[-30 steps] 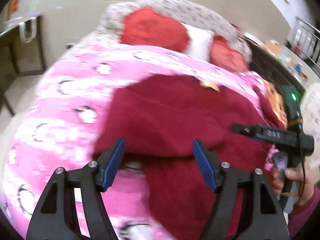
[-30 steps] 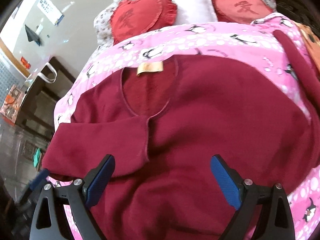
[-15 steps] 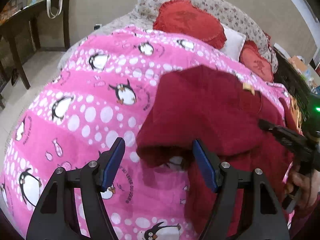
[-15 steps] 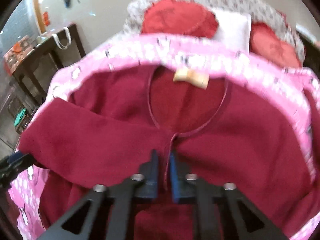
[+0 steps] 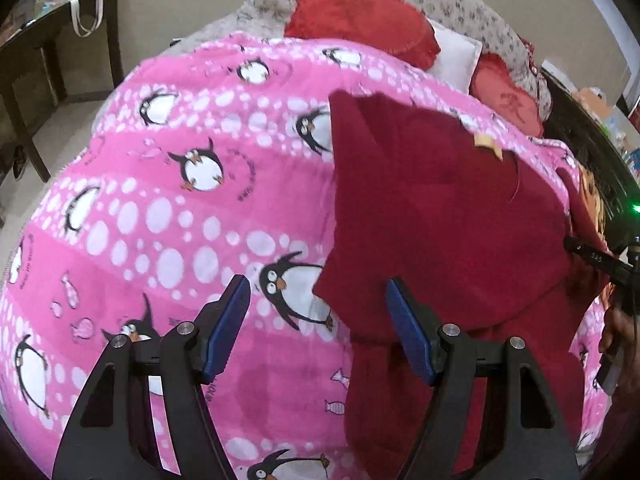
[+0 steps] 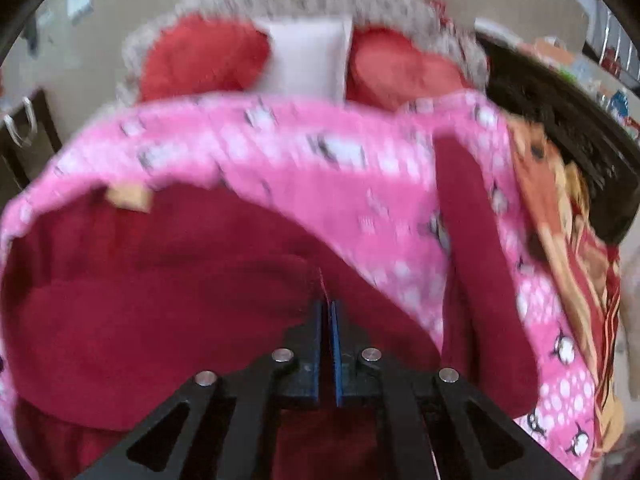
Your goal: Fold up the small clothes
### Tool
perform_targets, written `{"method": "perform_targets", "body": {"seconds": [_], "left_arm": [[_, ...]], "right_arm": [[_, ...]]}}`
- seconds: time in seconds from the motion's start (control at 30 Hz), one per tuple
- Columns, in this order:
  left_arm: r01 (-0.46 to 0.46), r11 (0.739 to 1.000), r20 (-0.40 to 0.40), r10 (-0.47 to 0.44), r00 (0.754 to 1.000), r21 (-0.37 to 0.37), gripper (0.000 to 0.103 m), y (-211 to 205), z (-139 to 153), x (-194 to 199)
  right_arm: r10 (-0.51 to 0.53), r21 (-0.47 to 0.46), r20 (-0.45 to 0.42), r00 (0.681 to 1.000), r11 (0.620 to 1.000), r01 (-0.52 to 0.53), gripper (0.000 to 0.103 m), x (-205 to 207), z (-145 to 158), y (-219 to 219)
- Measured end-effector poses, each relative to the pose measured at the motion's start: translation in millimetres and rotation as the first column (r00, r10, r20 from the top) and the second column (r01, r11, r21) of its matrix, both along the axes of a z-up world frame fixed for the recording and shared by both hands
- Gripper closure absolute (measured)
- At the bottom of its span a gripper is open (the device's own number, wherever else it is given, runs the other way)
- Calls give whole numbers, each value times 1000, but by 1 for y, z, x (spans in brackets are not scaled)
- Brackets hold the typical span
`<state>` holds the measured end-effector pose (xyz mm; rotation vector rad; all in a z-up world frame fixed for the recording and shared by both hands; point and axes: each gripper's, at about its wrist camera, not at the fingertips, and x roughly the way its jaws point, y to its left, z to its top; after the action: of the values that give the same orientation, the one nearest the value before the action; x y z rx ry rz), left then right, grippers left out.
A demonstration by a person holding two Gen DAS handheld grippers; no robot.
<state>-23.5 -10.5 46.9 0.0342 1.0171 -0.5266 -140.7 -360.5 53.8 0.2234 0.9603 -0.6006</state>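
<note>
A dark red shirt (image 5: 440, 220) with a tan neck label (image 5: 484, 142) lies on the pink penguin blanket (image 5: 160, 220). My left gripper (image 5: 316, 284) is open and hovers low over the blanket. The lower left corner of the folded shirt shows between its fingers, and the pads do not touch it. In the blurred right wrist view, my right gripper (image 6: 326, 292) is shut on a fold of the shirt (image 6: 160, 320), which bunches up around the pads. One loose sleeve (image 6: 472, 260) trails to the right over the blanket (image 6: 340, 184).
Two red cushions (image 5: 360, 28) and a white pillow (image 6: 308, 56) lie at the head of the bed. A dark table (image 5: 48, 40) stands on the left. An orange patterned cloth (image 6: 568, 240) and a dark bed frame (image 6: 560, 120) are on the right. A hand (image 5: 618, 328) shows at the right edge.
My right gripper went from wide open to shut on the shirt below the neckline, then swung right with the fabric. The left gripper sank closer to the shirt's corner, still open.
</note>
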Motion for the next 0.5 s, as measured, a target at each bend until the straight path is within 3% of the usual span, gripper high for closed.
{"method": "perform_targets", "body": {"seconds": [0.03,0.07,0.1,0.17,0.27,0.37,0.5], "left_arm": [[-2,1000,2,2,1000,4,32,0,-1,1],[-3,1000,5,3,1000,8,32,0,-3,1],[-5,1000,4,5,1000,15,32,1,-5,2],[-14,1000,-4,14,1000,27,32,2,-11,5],[-33,999,-35,34,999,18,32,5,-20,9],[-43,999,-49,43,998,-1,32,8,-24,11],[-38,999,-46,38,998,-4,32,8,-26,11]], "right_arm": [[9,8,-12,1000,1000,-9,94,1,-2,0],[11,-8,-4,1000,1000,-11,84,1,2,4],[20,-21,30,999,1000,-19,65,0,11,9],[62,-31,141,988,998,-58,43,-2,36,28],[255,5,242,936,964,-264,42,19,56,65],[472,92,223,853,861,-500,43,65,46,115],[664,68,134,736,735,-675,47,118,13,176]]}}
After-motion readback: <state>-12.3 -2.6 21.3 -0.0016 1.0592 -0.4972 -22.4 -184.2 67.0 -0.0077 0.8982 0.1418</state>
